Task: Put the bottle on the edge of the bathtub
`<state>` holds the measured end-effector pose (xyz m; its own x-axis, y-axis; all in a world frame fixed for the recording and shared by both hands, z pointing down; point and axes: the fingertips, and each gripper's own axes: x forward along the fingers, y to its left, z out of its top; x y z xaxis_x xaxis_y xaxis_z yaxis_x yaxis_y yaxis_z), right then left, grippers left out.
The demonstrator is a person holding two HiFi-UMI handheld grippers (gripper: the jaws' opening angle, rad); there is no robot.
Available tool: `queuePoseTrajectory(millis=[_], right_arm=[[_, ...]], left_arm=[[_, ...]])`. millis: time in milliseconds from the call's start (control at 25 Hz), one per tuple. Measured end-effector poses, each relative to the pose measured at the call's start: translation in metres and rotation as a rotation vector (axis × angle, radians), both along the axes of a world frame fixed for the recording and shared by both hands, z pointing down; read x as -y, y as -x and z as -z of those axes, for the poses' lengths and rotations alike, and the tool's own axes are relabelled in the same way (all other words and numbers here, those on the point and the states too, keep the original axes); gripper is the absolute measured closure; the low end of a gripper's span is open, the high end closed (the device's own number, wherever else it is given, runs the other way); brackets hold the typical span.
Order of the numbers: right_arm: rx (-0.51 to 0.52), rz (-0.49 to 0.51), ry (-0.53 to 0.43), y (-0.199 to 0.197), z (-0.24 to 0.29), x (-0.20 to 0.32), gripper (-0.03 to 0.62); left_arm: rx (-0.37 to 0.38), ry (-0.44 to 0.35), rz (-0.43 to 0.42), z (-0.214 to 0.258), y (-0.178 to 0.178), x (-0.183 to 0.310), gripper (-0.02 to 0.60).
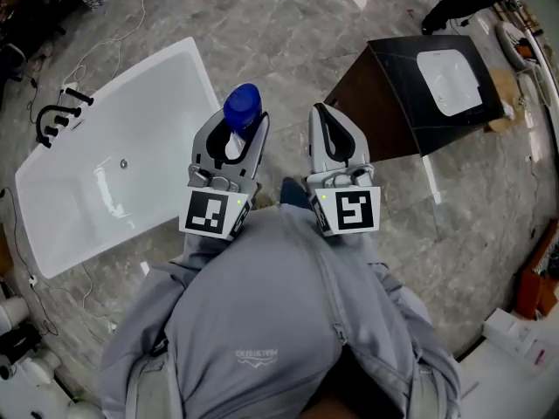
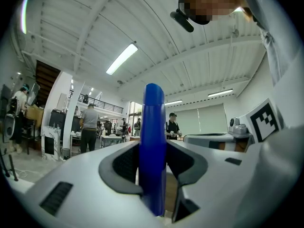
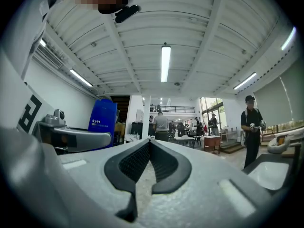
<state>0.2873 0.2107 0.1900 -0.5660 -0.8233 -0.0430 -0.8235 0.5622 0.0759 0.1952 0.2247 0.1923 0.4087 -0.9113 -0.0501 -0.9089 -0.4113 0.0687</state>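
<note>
Step in hand: carrying the bottle (image 1: 242, 105) to the bathtub (image 1: 199, 66); not yet set down.
Left gripper (image 1: 236, 133): clenched on the bottle, pads pressing its blue body from both sides, as the left gripper view shows.
Right gripper (image 1: 335, 138): jaws closed together, nothing between them; on the side of the left gripper away from the bathtub.
Bottle, place: held in the air just beside the bathtub's right-hand rim, near the corner closest to the person. Seen from the head view, its blue top overlaps the line of that rim.
Bottle, long axis: upright, top up, crosswise to the level gripper.
Bathtub: white, empty, standing on the marble floor (image 1: 288, 33), long side running away to the left; black tap (image 1: 59, 116) at its far left end.
Key relation: the rim lies to the left of the bottle and below it; the left gripper is the nearer one and already has the load.
Height above rim: cannot tell from the overhead view.
Next move, judged: shift left over the flat rim, lower until the base sits, then let go.
Risk, judged: narrow rim, tall bottle; an off-centre base could tip it into the bathtub or onto the floor.
Other: black cabinet (image 1: 397, 103) with a white basin, well apart from the bathtub, beyond the right gripper.
</note>
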Motion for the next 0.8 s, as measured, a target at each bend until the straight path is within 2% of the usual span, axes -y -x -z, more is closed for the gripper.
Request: queuePoseTrajectory(millis=[240, 520, 640, 800], right_arm=[[-0.016, 0.135, 0.002, 0.035, -0.005, 0.055, 0.591], [-0.03, 0.277, -0.01, 0.061, -0.007, 0.151, 0.591], [-0.039, 0.334, -0.007, 0.066, -0.006, 0.19, 0.591], [-0.038, 0.395, 0.003, 0.066, -0.005, 0.233, 0.591]], left_arm=[[-0.025, 0.014, 0.122, -0.009, 0.029, 0.041, 0.425], [-0.02, -0.011, 0.247, -0.008, 0.05, 0.123, 0.425], [-0.017, -0.034, 0.313, 0.0, 0.055, 0.16, 0.425], [-0.028, -0.027, 0.378, 0.002, 0.057, 0.199, 0.425]])
